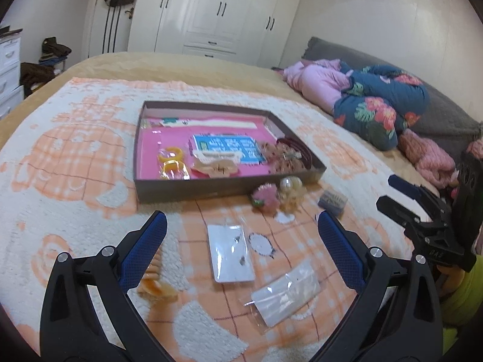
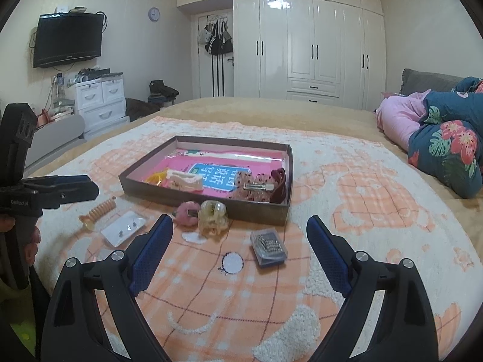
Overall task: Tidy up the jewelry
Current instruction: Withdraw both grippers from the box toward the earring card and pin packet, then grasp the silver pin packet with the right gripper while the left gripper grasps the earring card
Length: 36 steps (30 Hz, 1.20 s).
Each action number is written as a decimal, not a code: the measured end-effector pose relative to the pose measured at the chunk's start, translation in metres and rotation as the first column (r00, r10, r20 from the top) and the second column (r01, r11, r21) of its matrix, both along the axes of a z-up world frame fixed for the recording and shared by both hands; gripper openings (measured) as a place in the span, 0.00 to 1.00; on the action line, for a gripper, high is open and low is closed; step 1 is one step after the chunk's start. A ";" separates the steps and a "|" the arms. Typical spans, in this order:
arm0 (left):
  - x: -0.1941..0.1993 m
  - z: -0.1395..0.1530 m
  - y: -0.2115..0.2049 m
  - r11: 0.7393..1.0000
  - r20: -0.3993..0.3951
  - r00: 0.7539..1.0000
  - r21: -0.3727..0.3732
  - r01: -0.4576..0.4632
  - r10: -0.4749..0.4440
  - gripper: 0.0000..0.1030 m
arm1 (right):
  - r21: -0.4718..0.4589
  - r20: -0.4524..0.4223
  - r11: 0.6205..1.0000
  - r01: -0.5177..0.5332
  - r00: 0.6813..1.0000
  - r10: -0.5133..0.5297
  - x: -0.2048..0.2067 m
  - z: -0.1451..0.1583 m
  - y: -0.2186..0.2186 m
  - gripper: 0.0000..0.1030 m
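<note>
On the bed's orange-and-white blanket point(image 2: 362, 199), going left to right: at nine o'clock of the left gripper point(image 1: 241, 229), an orange spiral hair tie point(image 1: 154, 280); between its spread, empty fingers, two clear earring packets point(image 1: 231, 252); at twelve o'clock, the brown tray point(image 1: 169, 191) of hair accessories; then a clear box of clips point(image 2: 268, 247) between the right gripper's point(image 2: 240, 229) wide-apart, empty fingers.

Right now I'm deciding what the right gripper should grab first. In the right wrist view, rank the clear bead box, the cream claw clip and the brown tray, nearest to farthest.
From the right gripper:
1. Clear bead box, just ahead, slightly right.
2. Cream claw clip, ahead and left, beside the pink clip.
3. Brown tray, behind both.
</note>
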<state>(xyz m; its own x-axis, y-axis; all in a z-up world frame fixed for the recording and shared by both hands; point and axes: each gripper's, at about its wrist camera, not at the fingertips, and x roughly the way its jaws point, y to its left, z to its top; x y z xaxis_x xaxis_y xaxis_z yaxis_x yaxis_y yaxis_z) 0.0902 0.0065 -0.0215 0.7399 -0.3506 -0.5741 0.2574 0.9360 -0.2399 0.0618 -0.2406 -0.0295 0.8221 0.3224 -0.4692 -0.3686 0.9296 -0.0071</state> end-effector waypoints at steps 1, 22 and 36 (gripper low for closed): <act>0.000 -0.002 -0.001 1.000 -0.007 1.000 0.001 0.006 -0.006 0.89 | 0.000 -0.002 1.000 0.000 1.000 0.000 0.000 -0.001 0.000 0.85; 0.019 -0.037 -0.021 0.996 -0.125 0.989 0.022 0.087 -0.083 0.83 | -0.031 -0.075 0.999 0.015 0.997 -0.017 0.019 -0.023 -0.007 0.85; 0.034 -0.056 -0.027 0.992 -0.168 0.984 0.094 0.081 -0.065 0.65 | -0.103 -0.232 0.994 0.043 0.970 -0.066 0.068 -0.058 -0.009 0.79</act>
